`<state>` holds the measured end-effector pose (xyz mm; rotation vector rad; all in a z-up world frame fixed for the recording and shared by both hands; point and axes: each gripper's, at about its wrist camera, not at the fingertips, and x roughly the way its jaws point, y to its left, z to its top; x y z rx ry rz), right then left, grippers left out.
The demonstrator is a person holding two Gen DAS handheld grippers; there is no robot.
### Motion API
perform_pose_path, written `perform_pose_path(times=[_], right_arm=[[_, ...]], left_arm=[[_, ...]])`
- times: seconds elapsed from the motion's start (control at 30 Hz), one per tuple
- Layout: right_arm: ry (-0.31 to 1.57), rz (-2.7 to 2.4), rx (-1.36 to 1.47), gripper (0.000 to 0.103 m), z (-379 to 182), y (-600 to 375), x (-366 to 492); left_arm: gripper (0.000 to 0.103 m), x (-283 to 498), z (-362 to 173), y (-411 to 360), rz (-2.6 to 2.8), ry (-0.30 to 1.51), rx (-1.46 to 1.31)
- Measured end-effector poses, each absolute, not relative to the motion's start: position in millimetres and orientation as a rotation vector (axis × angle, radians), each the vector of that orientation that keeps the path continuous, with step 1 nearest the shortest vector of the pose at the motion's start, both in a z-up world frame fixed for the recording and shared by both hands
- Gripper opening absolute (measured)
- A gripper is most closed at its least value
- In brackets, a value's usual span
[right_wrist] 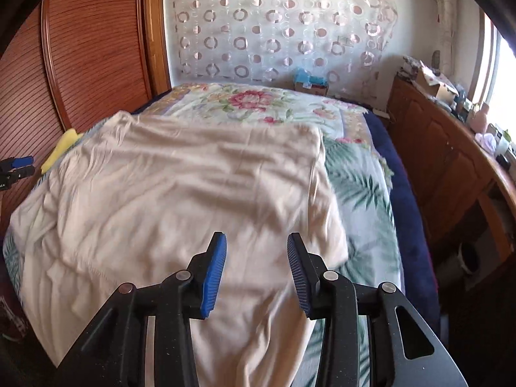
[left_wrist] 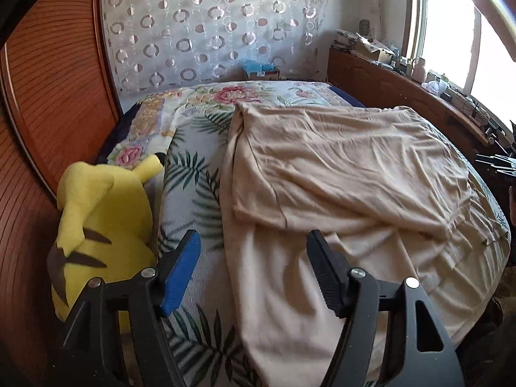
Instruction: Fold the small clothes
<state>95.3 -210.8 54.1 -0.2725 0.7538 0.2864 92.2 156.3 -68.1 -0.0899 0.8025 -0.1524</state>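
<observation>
While the beige garment is lying half folded on the floral bed, the left gripper and right gripper are both hovering spread apart and empty; probably best pinching the near hem corners evenly before folding.

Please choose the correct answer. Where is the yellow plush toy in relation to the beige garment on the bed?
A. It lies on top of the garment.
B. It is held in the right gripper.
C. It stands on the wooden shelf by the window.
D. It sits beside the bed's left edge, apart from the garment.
D: the yellow plush toy sits by the wooden panel at the left, and bare leaf-print bedcover separates it from the beige garment.
</observation>
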Motion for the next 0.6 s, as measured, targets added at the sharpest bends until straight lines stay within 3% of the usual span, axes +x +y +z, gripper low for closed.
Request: perform_pose_path(times=[0.2,0.5,0.6], right_arm=[[0.783,0.24,-0.257,0.041,46.1,-235.4,49.5],[0.846,0.219,-0.172,0.041,49.4,-260.1,4.4],[0.852,0.236,-0.168,0.041,49.3,-258.6,-4.4]], left_arm=[[0.069,54.7,-82.3,156.7,-0.153,0.832,-0.145],[0.046,42.6,-95.3,158.3,-0.155,0.881,-0.172],[0.025,42.9,-94.9,157.9,-0.154,0.88,-0.175]])
